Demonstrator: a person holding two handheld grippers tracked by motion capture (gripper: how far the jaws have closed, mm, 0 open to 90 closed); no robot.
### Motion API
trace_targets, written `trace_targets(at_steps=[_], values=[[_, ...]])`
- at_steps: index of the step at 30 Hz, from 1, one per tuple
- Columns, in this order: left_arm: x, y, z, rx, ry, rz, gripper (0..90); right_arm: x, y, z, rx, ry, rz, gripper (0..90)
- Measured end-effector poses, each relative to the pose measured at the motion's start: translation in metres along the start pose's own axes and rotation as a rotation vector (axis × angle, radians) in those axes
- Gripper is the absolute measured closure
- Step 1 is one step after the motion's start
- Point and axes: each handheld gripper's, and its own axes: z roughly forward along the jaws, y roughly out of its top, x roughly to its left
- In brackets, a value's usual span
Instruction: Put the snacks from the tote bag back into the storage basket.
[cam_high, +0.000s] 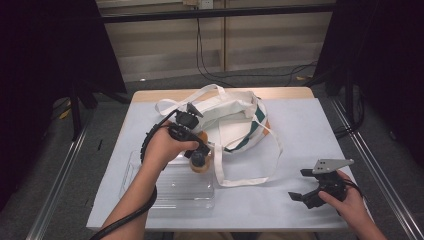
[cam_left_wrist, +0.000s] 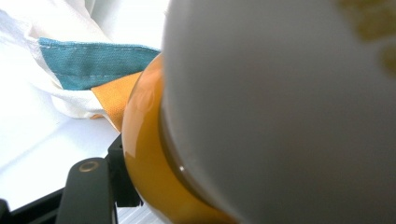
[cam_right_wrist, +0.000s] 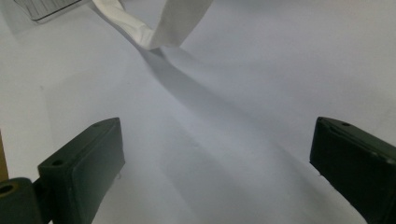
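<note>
My left gripper (cam_high: 199, 159) is shut on an orange, rounded object with a white part (cam_high: 202, 168), holding it just over the table beside the mouth of a white tote bag (cam_high: 235, 120). In the left gripper view the orange and white object (cam_left_wrist: 149, 163) sits very close to the camera, with one black finger (cam_left_wrist: 88, 191) against its left side; the other finger is hidden. Behind it lies the bag's green and orange trim (cam_left_wrist: 93, 65). My right gripper (cam_high: 300, 184) rests at the table's front right, open, with nothing between its jaws (cam_right_wrist: 215, 168).
A clear plastic tray (cam_high: 180, 187) lies at the front left, under my left forearm. The bag's long white strap (cam_high: 245, 180) loops across the middle of the white-covered table (cam_high: 310, 130); its end (cam_right_wrist: 159, 28) lies ahead of my right gripper. Dark frame legs flank the table.
</note>
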Motion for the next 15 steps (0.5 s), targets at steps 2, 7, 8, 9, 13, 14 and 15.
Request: trace_targets(at_steps=[2,7,8,9,13,14,15], values=[[-0.0008,0.0000,0.0002,0.011,0.001,0.000,32.1,0.0001,0.0001,0.0000,0.000,0.000,-0.001,2.4],[-0.0010,-0.0003,0.0033,0.008,-0.002,0.002,32.1,0.0003,0.0000,0.0001,0.001,0.002,0.000,2.4],[-0.0010,-0.0003,0.0036,0.009,-0.001,0.003,32.1,0.0000,0.0001,0.0001,-0.002,0.002,-0.003,2.4],[-0.0008,-0.0003,0.0038,0.009,0.000,0.004,32.1,0.0001,0.0001,-0.0001,0.000,0.000,0.000,2.4],[-0.0016,-0.0012,0.0056,0.005,0.003,-0.001,32.1,0.0000,0.0000,0.0001,0.000,0.000,0.000,2.4],[-0.0009,-0.0008,0.0051,0.016,0.002,0.009,32.1,0.0004,0.0000,-0.0001,0.004,0.003,0.004,2.4],[-0.0007,-0.0010,0.0055,0.014,0.001,0.010,32.1,0.0004,0.0001,0.0000,0.004,0.002,0.003,2.4]])
